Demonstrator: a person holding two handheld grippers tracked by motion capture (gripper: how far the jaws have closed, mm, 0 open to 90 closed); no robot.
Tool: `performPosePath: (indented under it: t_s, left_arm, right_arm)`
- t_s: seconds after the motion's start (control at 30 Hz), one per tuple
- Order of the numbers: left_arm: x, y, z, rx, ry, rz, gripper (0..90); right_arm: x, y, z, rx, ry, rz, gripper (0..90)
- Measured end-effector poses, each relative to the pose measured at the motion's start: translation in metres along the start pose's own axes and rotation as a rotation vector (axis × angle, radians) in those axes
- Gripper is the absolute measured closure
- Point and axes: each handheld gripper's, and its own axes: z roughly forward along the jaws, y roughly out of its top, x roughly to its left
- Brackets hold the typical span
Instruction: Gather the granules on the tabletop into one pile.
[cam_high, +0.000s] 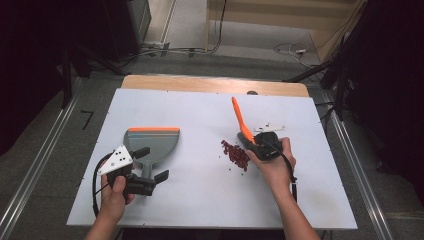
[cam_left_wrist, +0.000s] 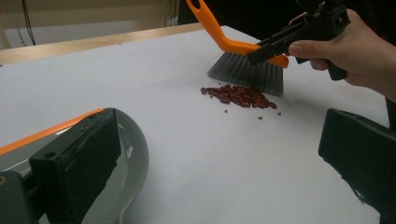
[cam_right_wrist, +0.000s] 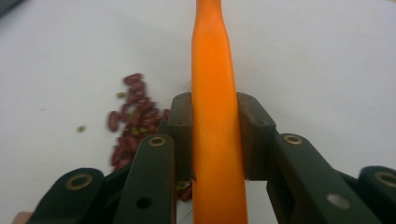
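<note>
Your right gripper (cam_high: 253, 142) is clamped on the orange handle of the brush (cam_high: 240, 119), jaws pressed flat against both sides of it just above the brush head; in the right gripper view the handle (cam_right_wrist: 212, 93) runs straight up toward 12 o'clock between the pads. The handle tilts up and away toward 11 o'clock in the high view. In the left gripper view the grey bristles (cam_left_wrist: 247, 72) stand on the white table (cam_high: 200, 120) just behind the beans (cam_left_wrist: 239, 95), touching the far edge of the pile or very nearly so. The beans (cam_high: 235, 153) form a small dark red heap at 8 o'clock from your right gripper, with a few loose green bits scattered around it. Your left gripper (cam_high: 150, 167) has its jaws spread wide and holds nothing; it sits over the handle end of the grey dustpan (cam_high: 152, 142), which lies flat with its orange lip pointing to 12 o'clock. The dustpan is well apart from the beans, at 9 o'clock from them.
</note>
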Motion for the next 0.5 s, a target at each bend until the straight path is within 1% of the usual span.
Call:
performPosePath:
  t_s: [0.07,0.17,0.3,0.4,0.5]
  left_arm:
    - [0.000,0.000,0.000,0.000,0.000,0.001,0.0]
    - [0.000,0.000,-0.001,-0.004,0.000,0.000,0.0]
    - [0.001,0.000,-0.001,-0.004,0.002,-0.001,0.0]
    - [0.001,0.000,0.000,-0.001,-0.002,0.000,0.0]
    - [-0.001,0.000,0.001,0.002,-0.001,0.002,0.0]
  right_arm:
    - [0.004,0.002,-0.001,-0.001,0.011,-0.013,69.0]
    - [0.006,0.005,-0.006,-0.029,0.038,-0.027,69.0]
    - [0.008,0.013,-0.024,-0.088,0.127,-0.052,68.9]
    - [0.016,0.017,-0.031,-0.079,0.220,-0.073,68.9]
    - [0.032,0.017,-0.028,-0.055,0.297,-0.094,69.0]
